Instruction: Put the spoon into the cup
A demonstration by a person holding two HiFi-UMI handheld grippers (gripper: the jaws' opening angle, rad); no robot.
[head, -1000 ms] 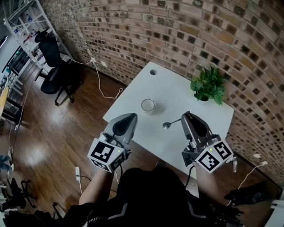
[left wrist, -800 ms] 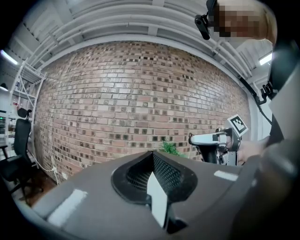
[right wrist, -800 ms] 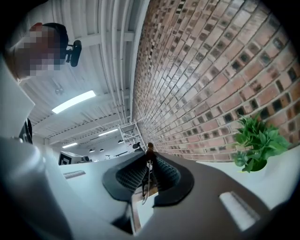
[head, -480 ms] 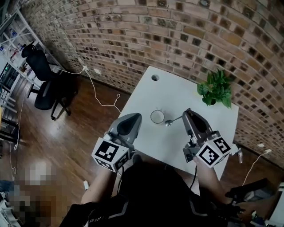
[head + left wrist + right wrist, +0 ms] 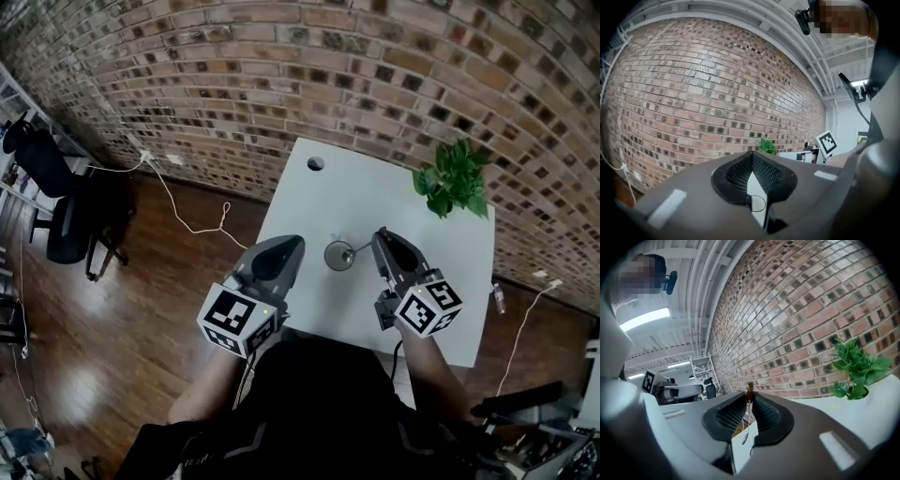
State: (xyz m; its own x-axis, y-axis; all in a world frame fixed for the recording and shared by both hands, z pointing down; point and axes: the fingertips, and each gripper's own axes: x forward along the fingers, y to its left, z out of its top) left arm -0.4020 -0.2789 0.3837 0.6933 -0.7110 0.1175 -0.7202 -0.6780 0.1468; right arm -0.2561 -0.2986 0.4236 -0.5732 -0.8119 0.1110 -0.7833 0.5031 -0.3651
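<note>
The spoon (image 5: pixel 360 248) had been carried across the white table (image 5: pixel 375 192) by the right gripper (image 5: pixel 379 235), its jaws clamped on the handle, while the left gripper (image 5: pixel 295 243) came in on the cup's (image 5: pixel 335 258) other side with its jaws together on nothing. A second before, the spoon's bowl lay clear of the cup; now it sat at the cup's right rim, though over it or merely touching it could not be told. The approach looked nearly done, leaving the drop inside and the release.
</note>
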